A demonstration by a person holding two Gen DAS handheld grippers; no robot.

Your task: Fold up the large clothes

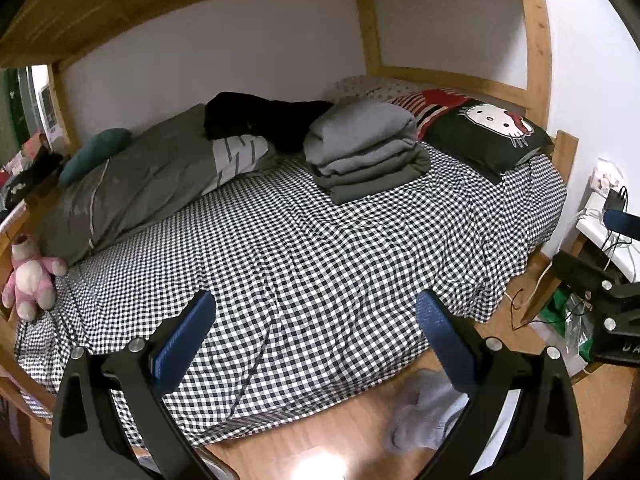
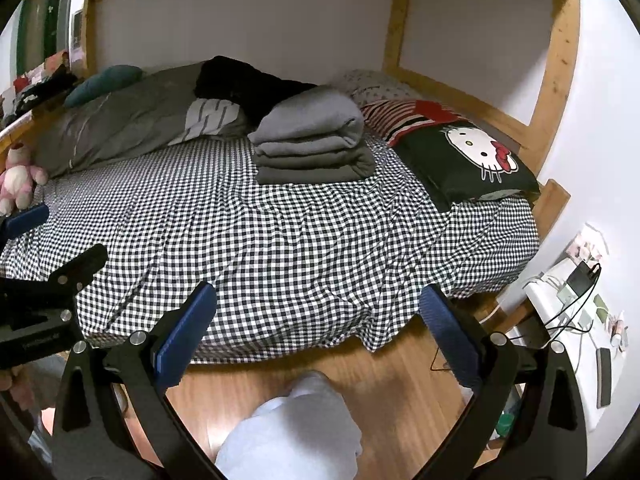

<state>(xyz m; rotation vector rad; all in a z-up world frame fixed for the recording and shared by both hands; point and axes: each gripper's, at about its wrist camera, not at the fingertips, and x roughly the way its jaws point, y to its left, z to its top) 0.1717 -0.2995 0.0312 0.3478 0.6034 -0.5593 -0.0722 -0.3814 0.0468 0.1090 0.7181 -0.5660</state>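
A stack of folded grey clothes [image 1: 366, 148] lies at the far side of the bed, on the black-and-white checked sheet [image 1: 304, 264]; it also shows in the right wrist view [image 2: 312, 140]. A black garment [image 1: 260, 118] lies crumpled behind it by the wall, also in the right wrist view [image 2: 248, 84]. My left gripper [image 1: 316, 320] is open and empty above the bed's near edge. My right gripper [image 2: 318, 312] is open and empty, held over the bed's front edge and the floor. Each gripper shows at the edge of the other's view.
A grey duvet [image 1: 136, 188] and striped pillow [image 1: 240, 152] lie at the left. A Hello Kitty pillow [image 1: 488, 132] is at the right, a pink plush toy [image 1: 30, 276] at the left edge. Wooden bunk posts [image 1: 538, 40] frame the bed. A white side table [image 2: 580, 320] with cables stands right. Grey-socked feet [image 2: 296, 432] stand on the wood floor.
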